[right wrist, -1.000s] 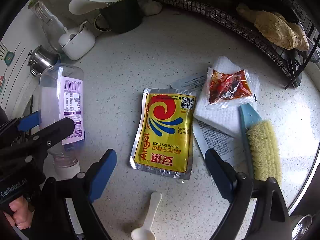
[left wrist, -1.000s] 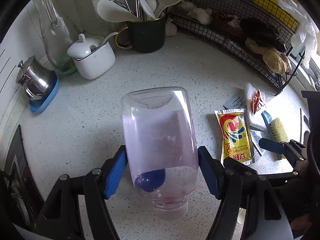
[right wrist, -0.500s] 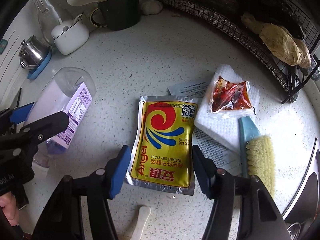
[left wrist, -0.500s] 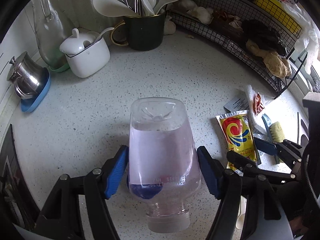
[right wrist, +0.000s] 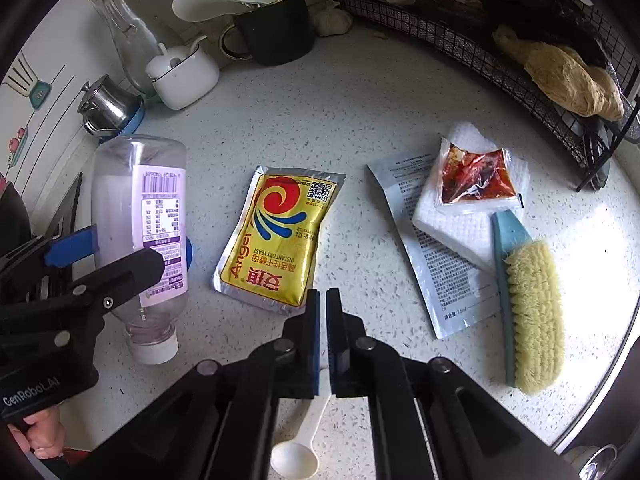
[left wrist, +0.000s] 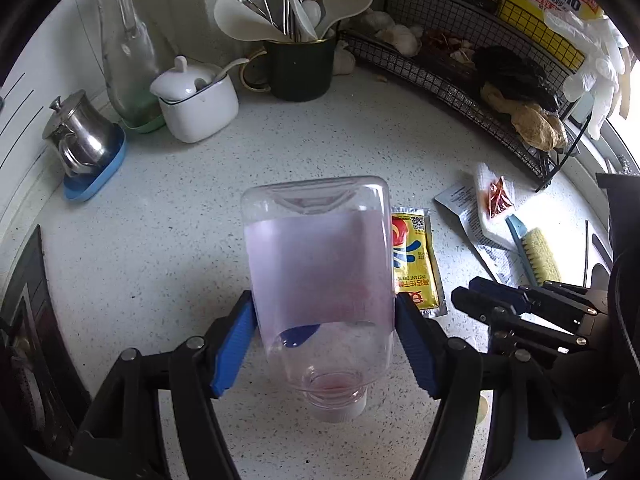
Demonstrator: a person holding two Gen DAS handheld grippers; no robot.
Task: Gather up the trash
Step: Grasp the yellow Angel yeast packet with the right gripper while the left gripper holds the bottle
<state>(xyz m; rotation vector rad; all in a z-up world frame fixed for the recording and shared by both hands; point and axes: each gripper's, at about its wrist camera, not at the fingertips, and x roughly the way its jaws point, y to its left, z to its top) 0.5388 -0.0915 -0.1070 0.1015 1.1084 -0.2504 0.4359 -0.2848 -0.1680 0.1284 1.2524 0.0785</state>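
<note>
Two grippers: left (left wrist: 325,340) clamping plastic bottle (left wrist: 320,280), right (right wrist: 323,334) fingers pinched on yeast packet (right wrist: 276,240).

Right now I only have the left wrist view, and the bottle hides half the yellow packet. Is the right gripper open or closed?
Observer: Closed. The right gripper has its fingers nearly together at the near corner of the yellow yeast packet. I cannot tell whether it pinches the foil.
Operator: Anything under it?
Observer: A white plastic spoon lies on the counter beneath it.
Operator: And my bottle?
Observer: The bottle in the left gripper has its barcode label facing the packet.
</note>
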